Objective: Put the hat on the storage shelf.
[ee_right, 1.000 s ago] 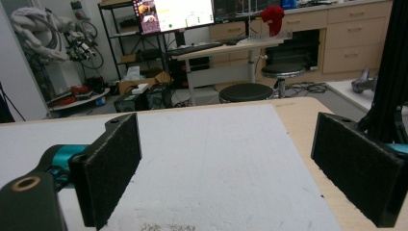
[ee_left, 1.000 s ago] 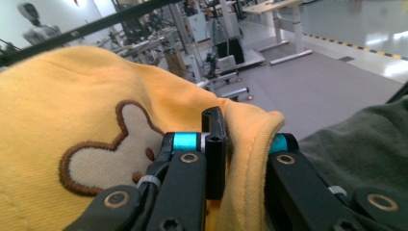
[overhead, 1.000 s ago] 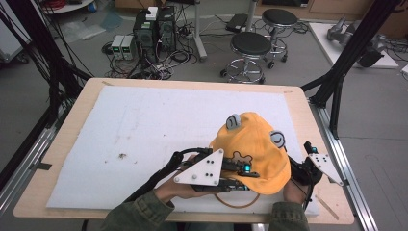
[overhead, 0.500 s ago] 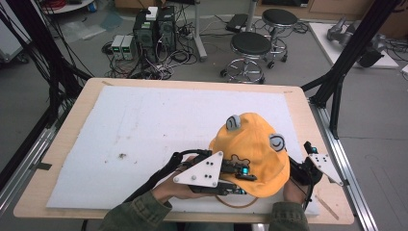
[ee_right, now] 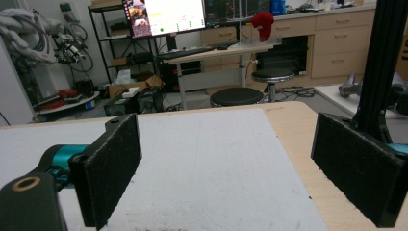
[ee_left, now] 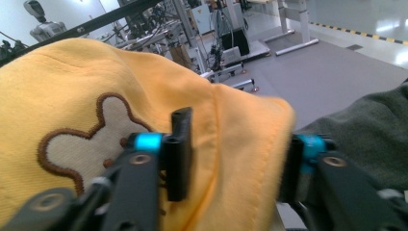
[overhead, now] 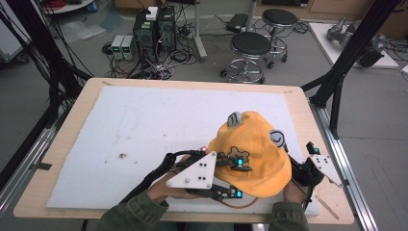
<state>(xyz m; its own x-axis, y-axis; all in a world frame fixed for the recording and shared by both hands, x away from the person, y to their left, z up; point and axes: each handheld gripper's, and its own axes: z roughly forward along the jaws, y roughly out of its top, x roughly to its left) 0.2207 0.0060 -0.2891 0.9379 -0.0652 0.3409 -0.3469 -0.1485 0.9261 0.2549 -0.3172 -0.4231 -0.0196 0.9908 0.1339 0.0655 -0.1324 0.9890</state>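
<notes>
An orange cap point(overhead: 250, 144) with a bear patch and two grey ears lies on the white mat at the near right. My left gripper point(overhead: 236, 179) reaches it from the left. In the left gripper view the cap point(ee_left: 72, 86) has its brim between the jaws of the left gripper point(ee_left: 235, 154). Those jaws have just been opening: one finger point(ee_left: 179, 149) rests on the crown and the other stands just off the brim's edge. My right gripper point(overhead: 299, 172) sits beside the cap's right edge. In its own view the right gripper point(ee_right: 240, 159) is open wide with nothing between its pads.
The white foam mat point(overhead: 159, 125) covers most of the wooden table point(overhead: 77, 125). Two stools point(overhead: 250, 45) and electronics stand on the floor beyond the far edge. A black frame post point(overhead: 346, 62) rises at the right. A green sleeve point(ee_left: 365, 125) lies past the brim.
The left gripper's jaws have spread apart around the cap's brim, letting go of their pinch. The cap and the right gripper have stayed where they were.
</notes>
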